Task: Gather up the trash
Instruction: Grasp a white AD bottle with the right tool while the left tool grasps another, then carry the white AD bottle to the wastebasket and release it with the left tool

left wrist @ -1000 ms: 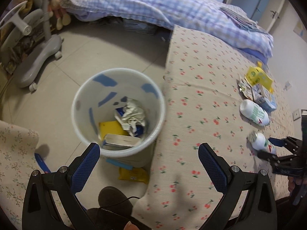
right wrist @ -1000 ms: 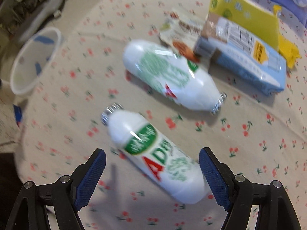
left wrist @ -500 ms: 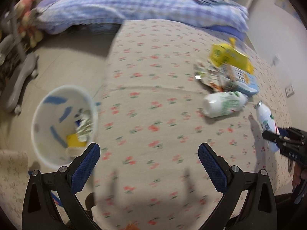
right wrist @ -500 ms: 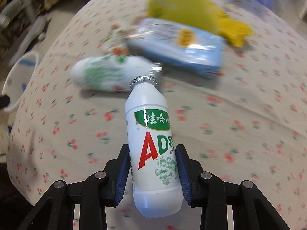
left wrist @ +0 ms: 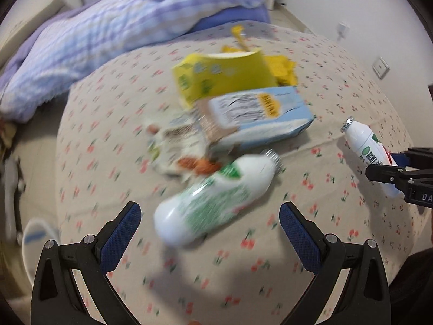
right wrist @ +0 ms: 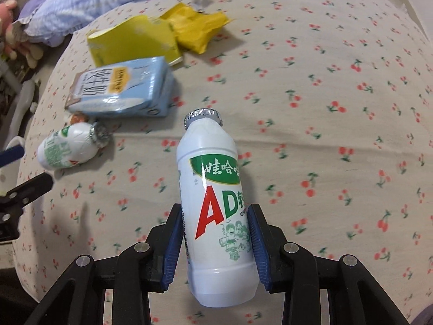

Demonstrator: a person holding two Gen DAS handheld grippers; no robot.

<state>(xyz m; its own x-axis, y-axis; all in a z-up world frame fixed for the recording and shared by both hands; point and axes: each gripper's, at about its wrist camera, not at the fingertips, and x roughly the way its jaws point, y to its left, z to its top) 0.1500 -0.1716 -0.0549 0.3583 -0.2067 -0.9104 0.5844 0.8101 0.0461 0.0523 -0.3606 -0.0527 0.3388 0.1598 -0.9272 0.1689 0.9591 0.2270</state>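
- Left gripper (left wrist: 209,220): hovering with its blue pads spread wide, gripping nothing, above a second white bottle (left wrist: 216,200) that is lying on its side on the cherry-print cover (right wrist: 338,67).
- Remaining trash, beyond that bottle: a crumpled wrapper (left wrist: 176,149), a pale blue carton (right wrist: 121,89), a yellow box (right wrist: 132,43) and a yellow bag (right wrist: 197,29) are lying close together.
- Right gripper (right wrist: 215,239): its pads are pinching the lower body of a white AD bottle (right wrist: 216,203), which is sitting off the cover with its foil cap pointing away.
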